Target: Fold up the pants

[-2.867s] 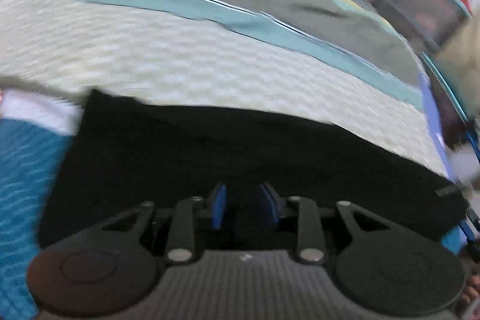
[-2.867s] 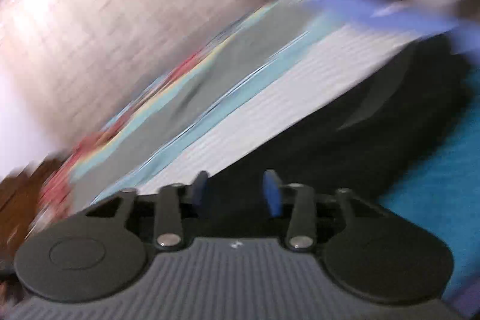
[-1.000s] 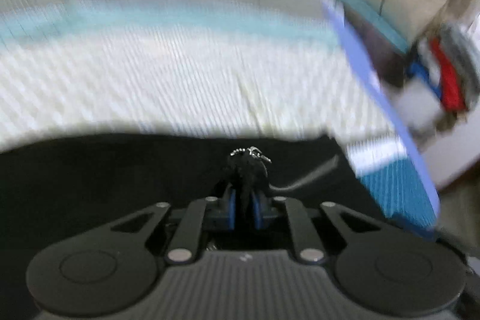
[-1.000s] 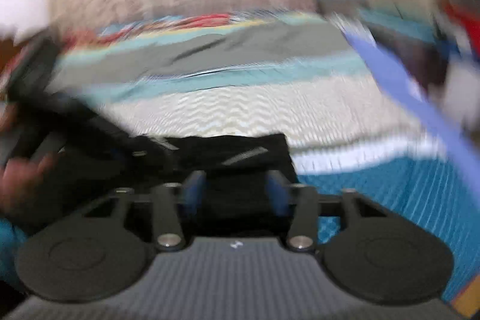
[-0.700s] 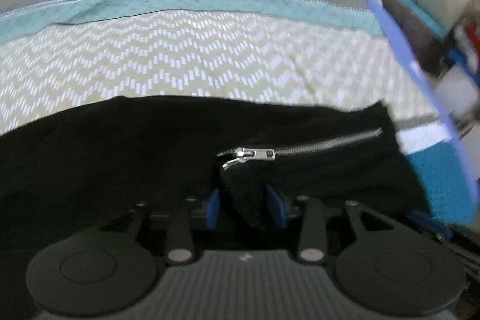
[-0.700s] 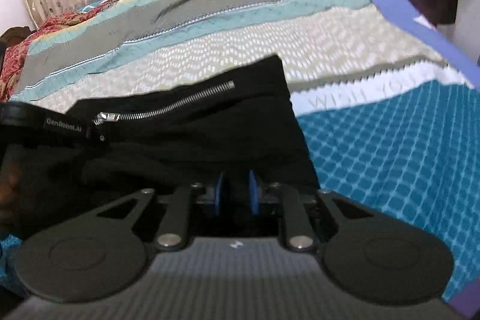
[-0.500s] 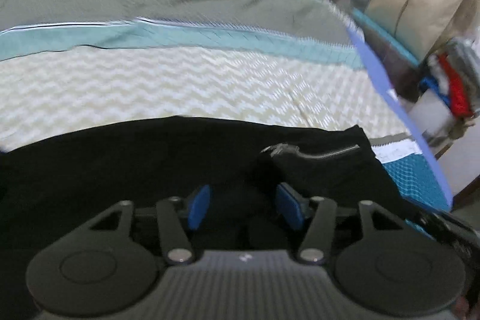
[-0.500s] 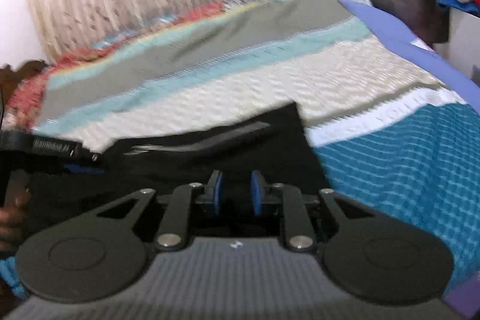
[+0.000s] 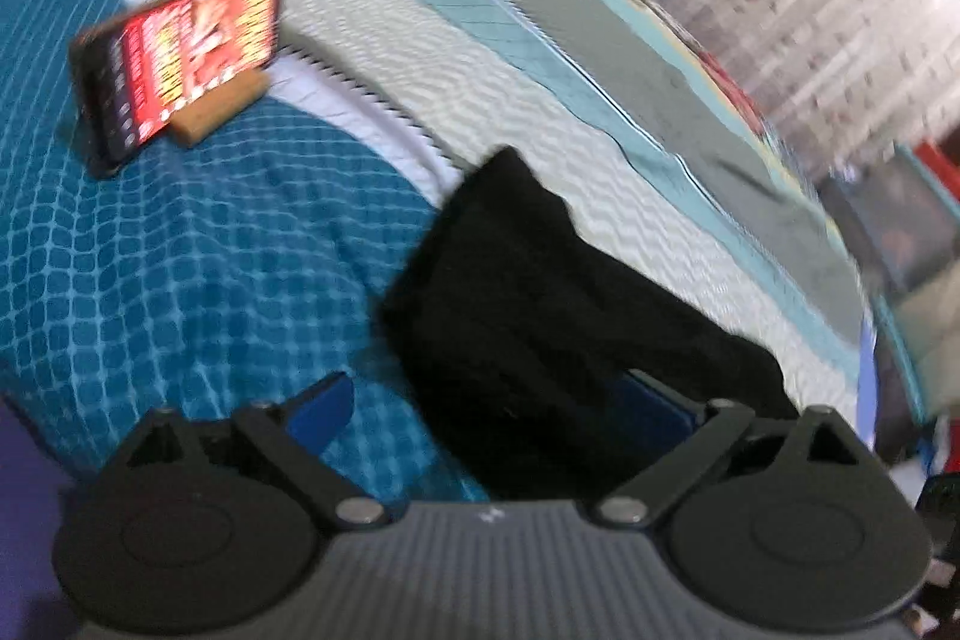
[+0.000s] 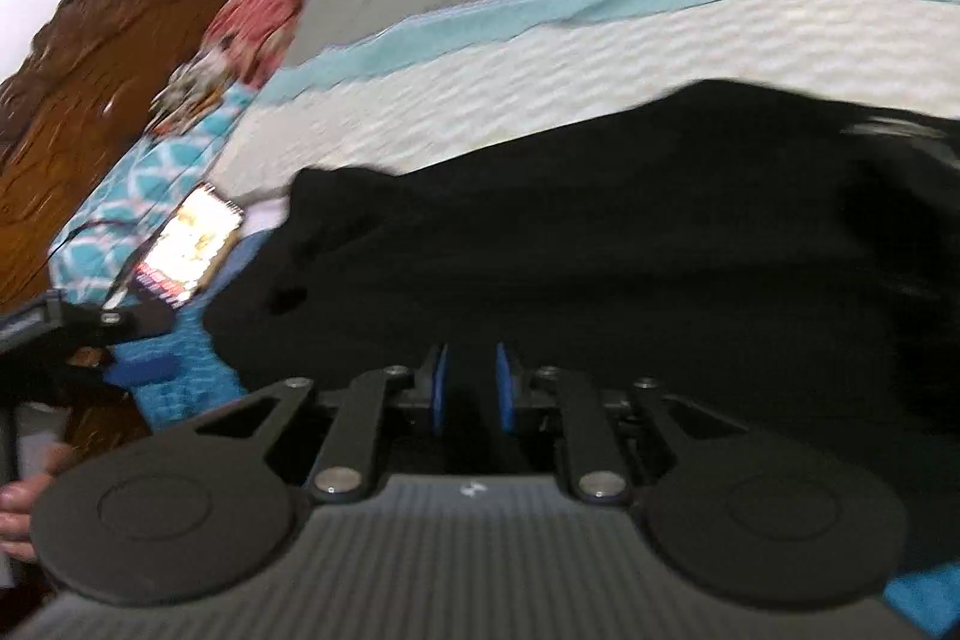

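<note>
Item: black pants [image 9: 540, 292], laid on a bed [image 9: 198, 280] covered by a striped bedspread of teal check, cream zigzag, light blue and grey bands. In the left wrist view the garment is seen as a long dark strip running from a narrow end near the white band of the bedspread down towards the camera. In the right wrist view it fills the middle and right of the frame, bunched and creased.

Left gripper [image 9: 486, 406]: jaws spread wide and opening. The blue left pad is seen over teal bedspread; the right pad lies against or behind the edge of the black cloth. No cloth is pinched.

Right gripper [image 10: 471, 394]: jaws narrow and closing, black cloth lying between the blue pads. Whether the pads press on the cloth cannot be told, the picture being blurred.

Also recorded: a lit phone [image 9: 180, 58], propped tilted on a small wooden stand [image 9: 222, 112] on the teal check, well apart from the pants. A carved wooden headboard [image 10: 102, 58] is seen at the left of the right wrist view.
</note>
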Action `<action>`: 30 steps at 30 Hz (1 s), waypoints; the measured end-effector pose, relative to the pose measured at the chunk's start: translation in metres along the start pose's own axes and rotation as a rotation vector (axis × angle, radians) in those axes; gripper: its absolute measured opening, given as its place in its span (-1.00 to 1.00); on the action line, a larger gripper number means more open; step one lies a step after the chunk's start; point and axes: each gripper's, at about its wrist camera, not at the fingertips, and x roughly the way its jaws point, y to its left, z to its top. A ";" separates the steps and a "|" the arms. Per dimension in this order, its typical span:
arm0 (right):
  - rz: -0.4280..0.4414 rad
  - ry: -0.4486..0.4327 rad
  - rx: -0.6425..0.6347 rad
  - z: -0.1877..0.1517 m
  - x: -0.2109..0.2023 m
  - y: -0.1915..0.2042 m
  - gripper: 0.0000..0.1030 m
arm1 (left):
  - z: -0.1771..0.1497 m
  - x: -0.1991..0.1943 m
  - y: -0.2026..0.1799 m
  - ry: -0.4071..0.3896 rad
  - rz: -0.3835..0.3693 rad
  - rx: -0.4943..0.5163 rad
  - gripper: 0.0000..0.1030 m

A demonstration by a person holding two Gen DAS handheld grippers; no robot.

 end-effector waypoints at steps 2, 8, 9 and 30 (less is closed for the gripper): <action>0.034 0.034 0.015 0.011 0.018 0.018 -0.63 | 0.011 0.016 0.012 0.005 -0.026 -0.031 0.94; 0.091 0.171 0.154 0.028 0.082 0.039 -0.60 | 0.021 0.060 0.026 0.047 -0.078 -0.096 0.94; 0.065 0.210 0.173 0.028 0.097 0.038 -0.62 | 0.021 0.063 0.024 0.040 -0.077 -0.090 0.77; 0.108 -0.021 0.331 0.047 -0.010 -0.043 0.69 | -0.088 0.074 -0.177 -0.091 -0.081 0.825 -0.49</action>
